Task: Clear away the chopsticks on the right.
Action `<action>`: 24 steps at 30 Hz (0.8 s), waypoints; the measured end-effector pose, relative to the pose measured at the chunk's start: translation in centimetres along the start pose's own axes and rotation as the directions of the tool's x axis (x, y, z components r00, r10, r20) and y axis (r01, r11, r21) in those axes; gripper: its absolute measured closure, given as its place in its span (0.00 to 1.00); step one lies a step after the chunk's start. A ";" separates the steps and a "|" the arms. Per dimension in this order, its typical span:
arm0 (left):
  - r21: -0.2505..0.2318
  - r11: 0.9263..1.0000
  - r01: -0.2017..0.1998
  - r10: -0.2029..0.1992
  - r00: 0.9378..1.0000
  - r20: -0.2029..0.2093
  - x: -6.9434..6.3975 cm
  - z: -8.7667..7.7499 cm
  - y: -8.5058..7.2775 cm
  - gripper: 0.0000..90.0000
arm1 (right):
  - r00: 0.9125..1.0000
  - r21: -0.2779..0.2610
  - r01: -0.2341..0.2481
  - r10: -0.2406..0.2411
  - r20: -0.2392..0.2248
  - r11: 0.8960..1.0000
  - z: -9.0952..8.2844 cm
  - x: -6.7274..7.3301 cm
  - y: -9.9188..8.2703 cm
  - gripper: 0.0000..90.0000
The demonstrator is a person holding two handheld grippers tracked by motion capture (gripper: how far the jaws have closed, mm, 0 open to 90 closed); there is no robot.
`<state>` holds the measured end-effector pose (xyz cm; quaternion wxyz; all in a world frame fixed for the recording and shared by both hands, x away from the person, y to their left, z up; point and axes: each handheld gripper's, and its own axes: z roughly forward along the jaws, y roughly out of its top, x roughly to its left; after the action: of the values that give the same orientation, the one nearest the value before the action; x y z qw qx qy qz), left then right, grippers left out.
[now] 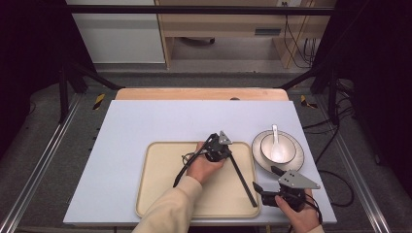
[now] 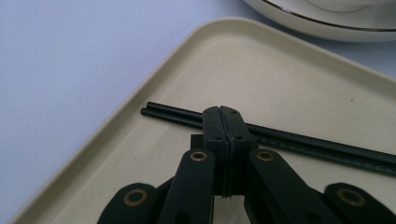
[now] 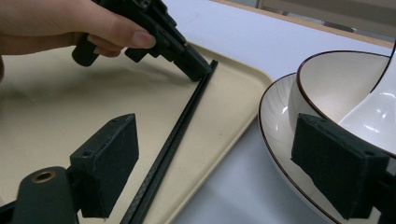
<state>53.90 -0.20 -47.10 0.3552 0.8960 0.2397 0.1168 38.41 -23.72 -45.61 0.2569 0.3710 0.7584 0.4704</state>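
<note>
A pair of black chopsticks (image 1: 243, 179) (image 2: 303, 142) (image 3: 187, 112) lies flat on the beige tray (image 1: 160, 194) (image 2: 280, 70) (image 3: 56, 107), along its right side. My left gripper (image 1: 228, 154) (image 2: 223, 114) (image 3: 198, 72) is shut with its pads pressed together, and its tip rests against the far end of the chopsticks without holding them. My right gripper (image 1: 267, 178) (image 3: 224, 168) stands open and empty near the tray's front right corner, beside the plate.
A white bowl (image 1: 278, 148) (image 3: 336, 88) holding a white spoon (image 1: 276, 138) (image 3: 373, 112) sits on a rimmed plate (image 1: 297, 162) (image 2: 327, 21) (image 3: 280, 126) right of the tray. The pale mat (image 1: 145, 121) stretches out to the left and behind.
</note>
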 end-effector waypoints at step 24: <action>0.002 0.997 -0.072 0.071 0.996 0.057 -1.8 2.1 2.2 1.00 | 1.000 0.014 0.013 -0.013 -0.017 1.000 0.1 0.2 -0.1 0.16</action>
<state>53.88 -3.75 -47.16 0.3557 0.9077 0.1974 0.1034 38.36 -23.51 -45.78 0.2506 0.3639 0.7663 0.4664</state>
